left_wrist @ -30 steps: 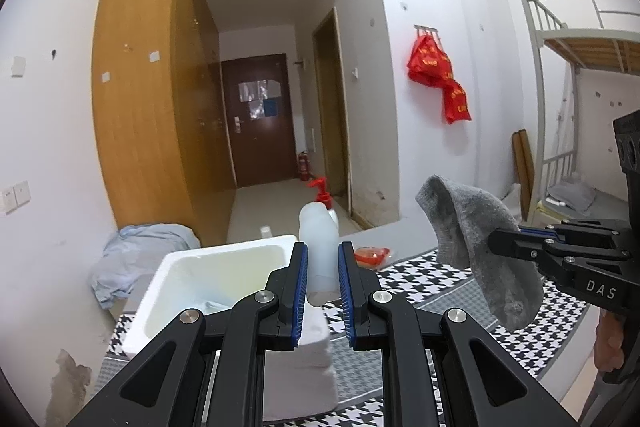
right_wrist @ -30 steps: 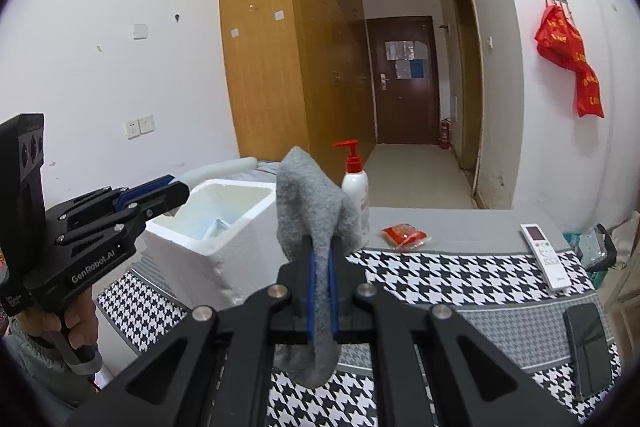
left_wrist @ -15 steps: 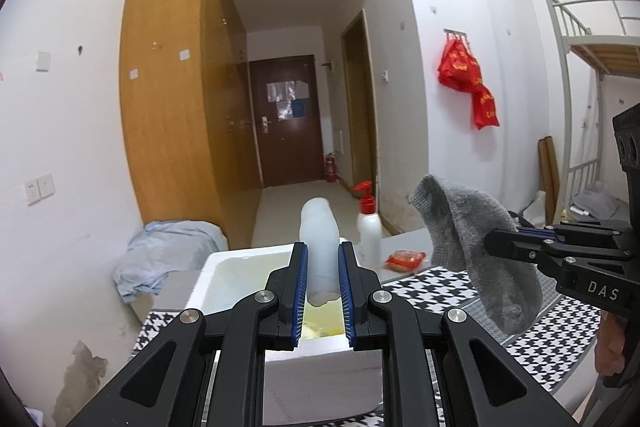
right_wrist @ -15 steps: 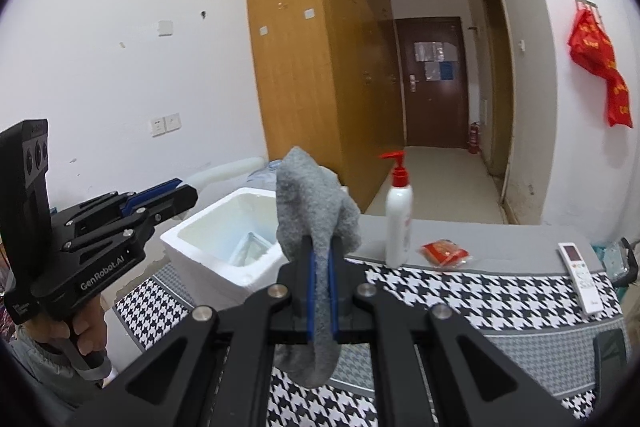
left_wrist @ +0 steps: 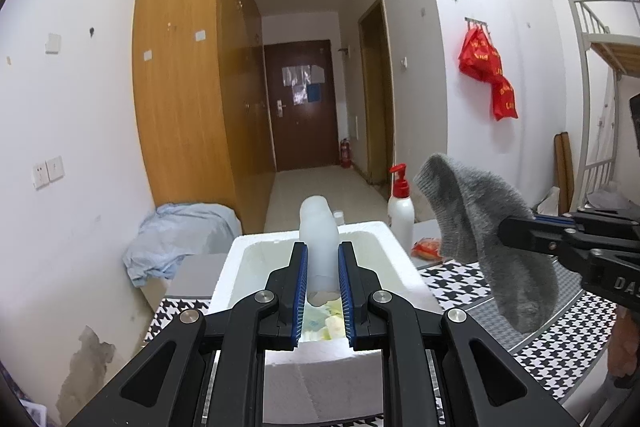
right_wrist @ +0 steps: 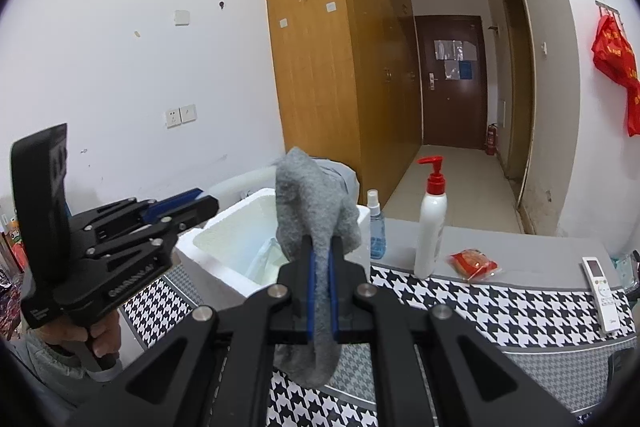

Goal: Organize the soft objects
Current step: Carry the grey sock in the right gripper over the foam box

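left wrist view: left gripper fingers clamp a pale soft roll above the foam box, some items already inside. at 3 o'clock, right gripper pinches a grey sock, not yet boxed.

Left gripper low in the centre of the left wrist frame, 2 blue-lined fingers closed on a pale soft object. Right gripper low in the centre of its own frame, jaws pinched tight on a grey sock. Left hand at lower left of the right wrist frame, wrapped around the handle.
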